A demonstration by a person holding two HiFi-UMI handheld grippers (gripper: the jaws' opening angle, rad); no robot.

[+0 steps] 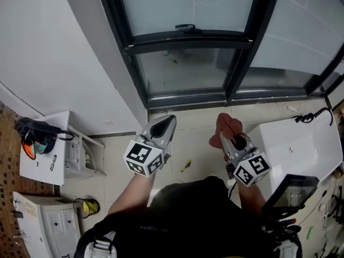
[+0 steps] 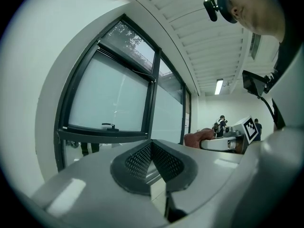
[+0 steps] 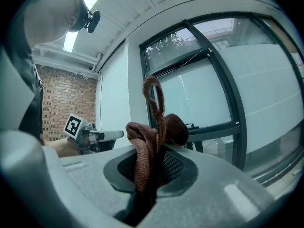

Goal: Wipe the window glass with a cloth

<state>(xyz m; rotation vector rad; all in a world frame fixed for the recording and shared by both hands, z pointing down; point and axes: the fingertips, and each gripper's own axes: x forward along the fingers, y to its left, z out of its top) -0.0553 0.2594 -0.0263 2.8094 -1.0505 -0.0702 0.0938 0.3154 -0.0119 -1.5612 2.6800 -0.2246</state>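
The window [image 1: 185,4] fills the top of the head view: a big frosted pane above a dark crossbar, a clearer, streaky lower pane [image 1: 183,71] beneath it, and a small black handle [image 1: 185,28] on the bar. Pale floor tiles run under it. At the right edge stands a white counter [image 1: 301,144]; at the left edge there is a small white stand with a pair of goggles [image 1: 35,136] on it.

The person stands facing the glass with both grippers held low, near the middle of the frame and well short of the window. The left gripper [image 1: 164,123] is closed with nothing in it; its own view shows the meshed pads meeting, with only the window behind them. The right gripper [image 1: 230,138] is clamped on the reddish-brown cloth [image 1: 228,123]. The cloth bunches up out of the jaws, and a loop of it stands above them in the right gripper view.

By my reading the cloth is in hand but wiping has not begun — nothing touches the glass. The next move is to lift the right gripper forward until the bunched cloth presses flat on a pane, then sweep. The wad is small, so the hard jaw tips could meet the glass first.
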